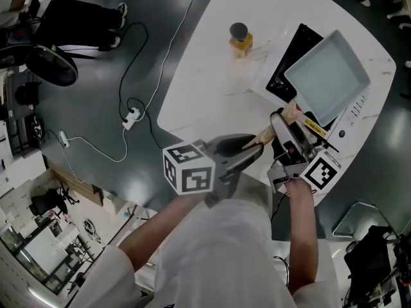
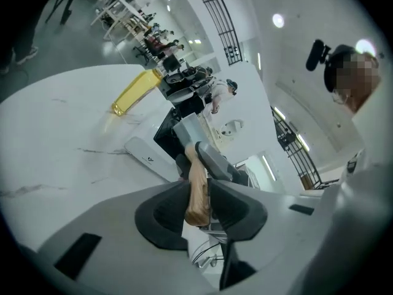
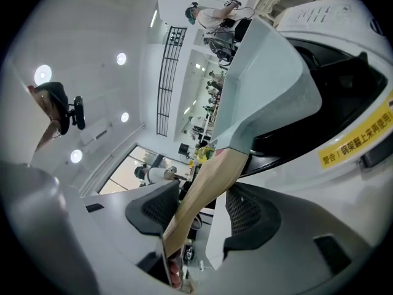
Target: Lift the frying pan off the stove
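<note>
A square pale-grey frying pan (image 1: 327, 76) sits on the black top of a white stove (image 1: 352, 126) at the table's right. Its wooden handle (image 1: 263, 135) points toward me. My left gripper (image 1: 255, 147) holds the handle's end, and in the left gripper view both pads press the wood (image 2: 198, 192). My right gripper (image 1: 284, 122) straddles the handle nearer the pan. In the right gripper view the handle (image 3: 206, 192) slants between the jaws, leaning on one pad with a gap at the other. The pan (image 3: 270, 85) fills the space ahead, over the stove (image 3: 344, 146).
A bottle of yellow liquid (image 1: 241, 38) stands on the white table (image 1: 205, 88) behind and left of the stove. The table's curved edge runs just in front of me. Cables and a power strip (image 1: 131, 117) lie on the dark floor to the left.
</note>
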